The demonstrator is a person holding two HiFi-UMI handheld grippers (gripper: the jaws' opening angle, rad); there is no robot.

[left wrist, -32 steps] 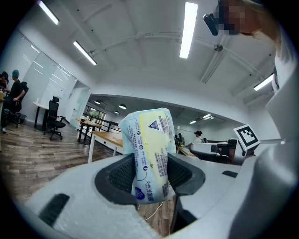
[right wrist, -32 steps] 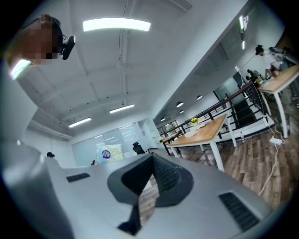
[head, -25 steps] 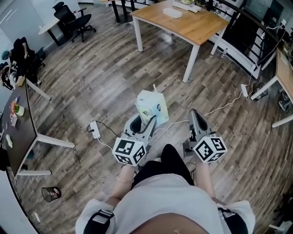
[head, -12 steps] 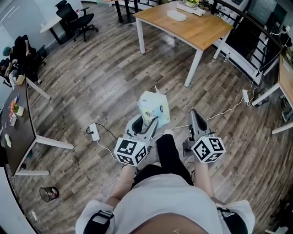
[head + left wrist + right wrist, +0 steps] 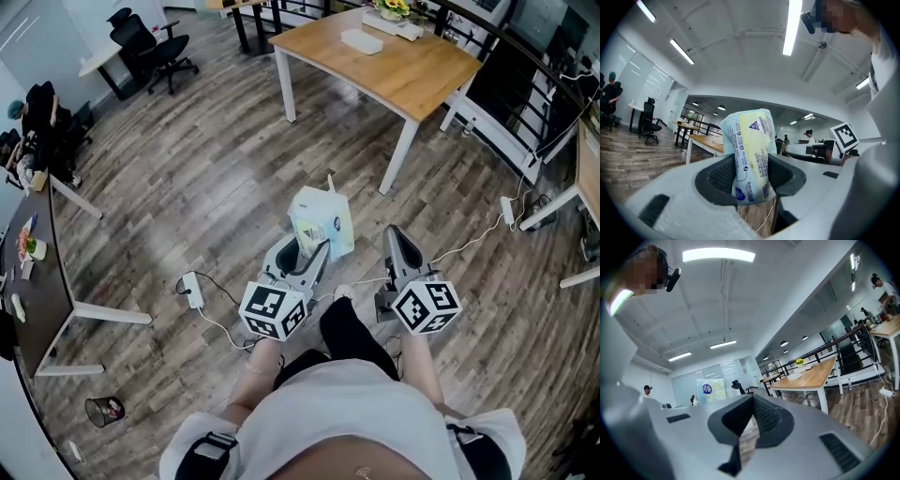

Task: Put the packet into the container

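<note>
Holding a pale soft packet [image 5: 323, 222] upright above the wood floor, the left gripper [image 5: 307, 255] is clamped near its lower end, while the right gripper [image 5: 397, 246] is closed and empty; no container is visible, so the slack wrapper could slip free mid-carry.

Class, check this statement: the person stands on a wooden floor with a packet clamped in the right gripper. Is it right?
Wrong on one point: the packet is clamped in the left gripper, not the right, as the left gripper view shows. The right gripper holds nothing. The wooden floor is correct.
</note>
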